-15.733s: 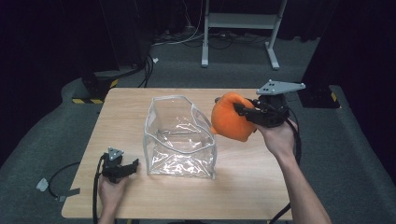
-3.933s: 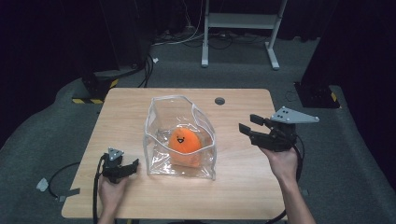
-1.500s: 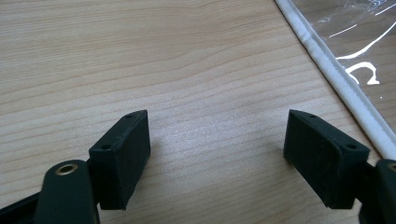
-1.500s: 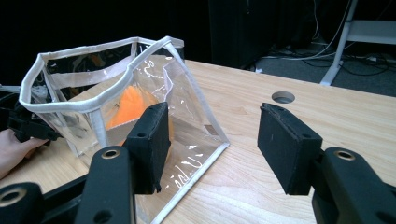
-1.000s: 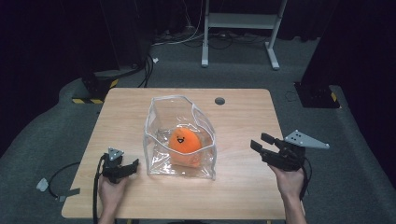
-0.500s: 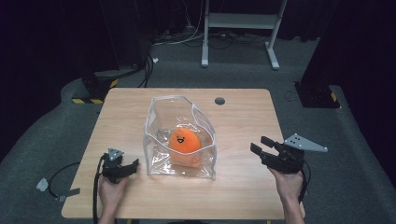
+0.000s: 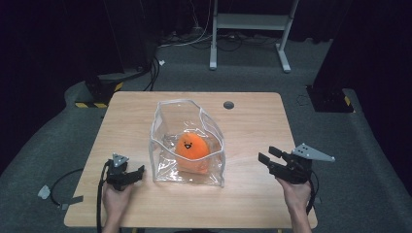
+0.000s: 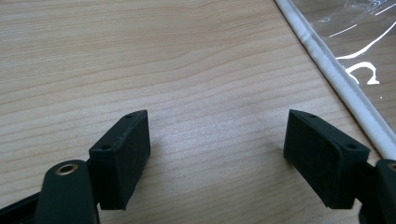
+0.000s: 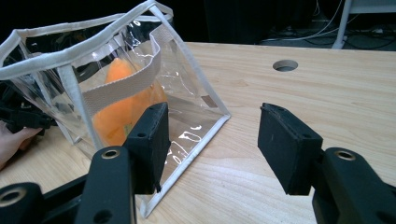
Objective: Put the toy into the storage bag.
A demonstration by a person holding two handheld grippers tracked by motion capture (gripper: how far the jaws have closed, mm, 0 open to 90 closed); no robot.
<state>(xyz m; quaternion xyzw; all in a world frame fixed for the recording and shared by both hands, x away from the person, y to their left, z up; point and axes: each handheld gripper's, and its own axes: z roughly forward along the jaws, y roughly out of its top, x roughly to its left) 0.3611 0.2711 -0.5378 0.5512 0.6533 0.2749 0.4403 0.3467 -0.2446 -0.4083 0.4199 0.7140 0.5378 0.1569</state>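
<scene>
While both jaws gape | left hand-held gripper (image 7: 138, 171) beside bag (image 7: 187, 145) edge | right hand-held gripper (image 7: 266, 155) apart, released

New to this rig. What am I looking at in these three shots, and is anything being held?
No robot here: a person holds a two-jaw hand tool in each hand. The high view looks down on a wooden table; the left gripper sits near the bottom left, the right gripper at the right. The other two pictures come from cameras riding on each gripper, looking along its black jaws. On the table stands a clear plastic bag with white trim, open at the top, holding an orange plush toy with a smiling face. Both grippers are open and hold nothing.
</scene>
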